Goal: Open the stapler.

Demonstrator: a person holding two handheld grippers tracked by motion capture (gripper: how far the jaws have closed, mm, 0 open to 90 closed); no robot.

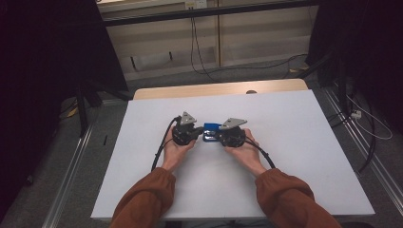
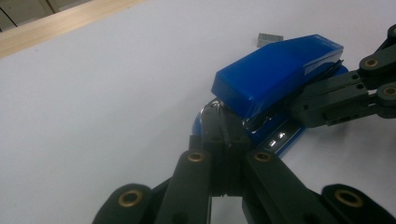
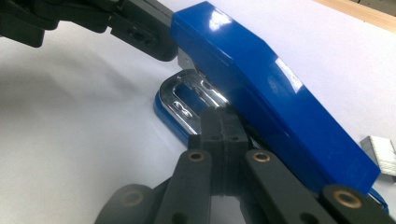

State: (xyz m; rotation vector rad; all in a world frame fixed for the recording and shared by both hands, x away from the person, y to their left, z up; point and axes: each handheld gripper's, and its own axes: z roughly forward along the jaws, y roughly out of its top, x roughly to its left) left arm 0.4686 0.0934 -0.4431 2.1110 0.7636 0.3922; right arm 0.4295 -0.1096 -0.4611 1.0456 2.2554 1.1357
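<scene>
Both grippers meet at the blue stapler (image 1: 211,131) on the white table (image 1: 304,156). The left gripper (image 2: 224,128) has its jaws shut, tips at the stapler's front; the right gripper (image 3: 219,123) is likewise closed against its base. A staple strip (image 3: 380,151) lies just beyond. Best to steady the base and lift the lid gently.
</scene>
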